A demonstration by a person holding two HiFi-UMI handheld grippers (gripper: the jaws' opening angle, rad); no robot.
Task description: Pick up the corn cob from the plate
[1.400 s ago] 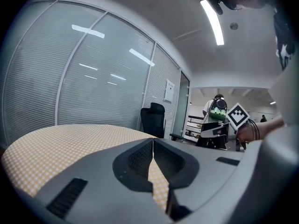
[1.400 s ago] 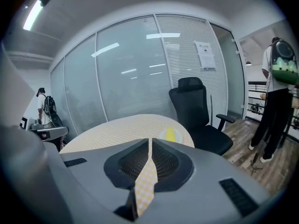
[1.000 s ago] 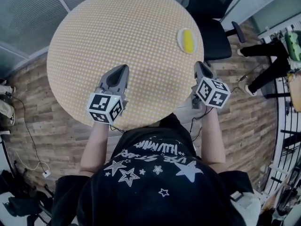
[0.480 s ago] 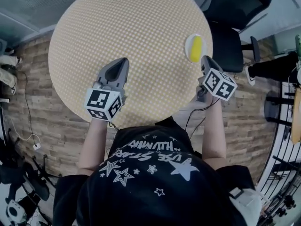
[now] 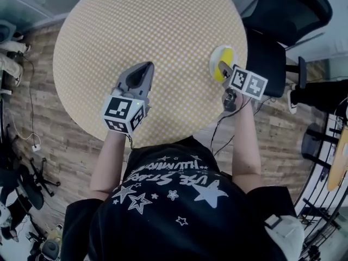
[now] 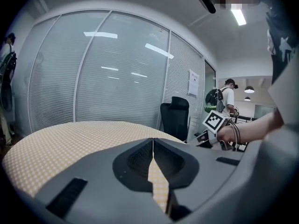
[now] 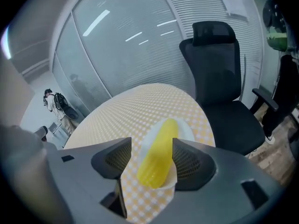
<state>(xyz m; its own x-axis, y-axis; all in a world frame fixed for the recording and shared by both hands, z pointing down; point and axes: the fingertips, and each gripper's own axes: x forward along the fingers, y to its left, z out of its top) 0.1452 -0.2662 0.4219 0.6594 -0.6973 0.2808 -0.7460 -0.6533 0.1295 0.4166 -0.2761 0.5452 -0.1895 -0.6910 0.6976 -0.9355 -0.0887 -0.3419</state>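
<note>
Looking down from my head, the corn (image 5: pixel 226 55) lies on its plate (image 5: pixel 213 59) at the table's (image 5: pixel 163 37) three o'clock edge. My right tongs (image 5: pixel 222 69) are poised over it and my left tongs (image 5: pixel 145 67) are parked toward six o'clock. In the left gripper view the jaws are clenched and empty, out of the way. In the right gripper view the jaws have just been opening to straddle the corn, framed between them but not yet gripped.

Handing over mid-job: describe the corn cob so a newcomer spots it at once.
Find the round checked table, then its edge nearest the black office chair, where a small white plate sits. The corn cob lies on it, the only solid bright yellow thing there.
</note>
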